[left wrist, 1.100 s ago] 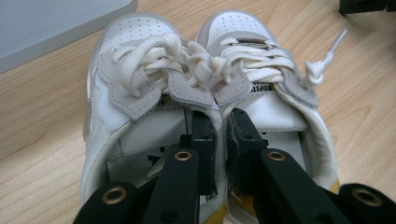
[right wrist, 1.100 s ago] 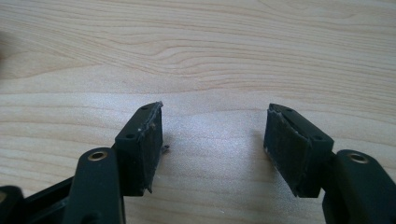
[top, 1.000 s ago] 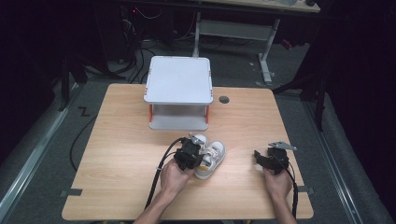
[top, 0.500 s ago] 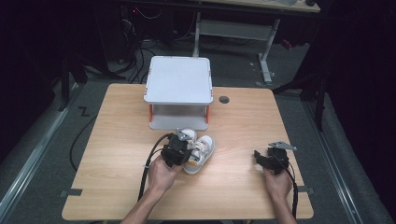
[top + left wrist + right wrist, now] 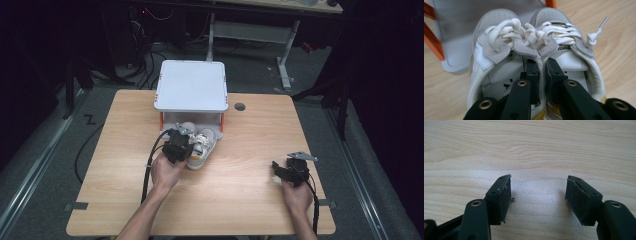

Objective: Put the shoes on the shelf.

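Gripping: left gripper is pinching both shoes' touching inner collars — one clamp is carrying the pair.
Location: shoes are sitting at the shelf's 6 o'clock opening.
Idling: right gripper is gaping wide, empty, on the table.

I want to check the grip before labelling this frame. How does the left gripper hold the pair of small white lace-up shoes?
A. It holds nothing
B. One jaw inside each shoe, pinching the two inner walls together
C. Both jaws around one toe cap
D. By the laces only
B: in the left gripper view, the left gripper has one black jaw inside each of the white lace-up shoes, pressing their adjoining inner walls together.
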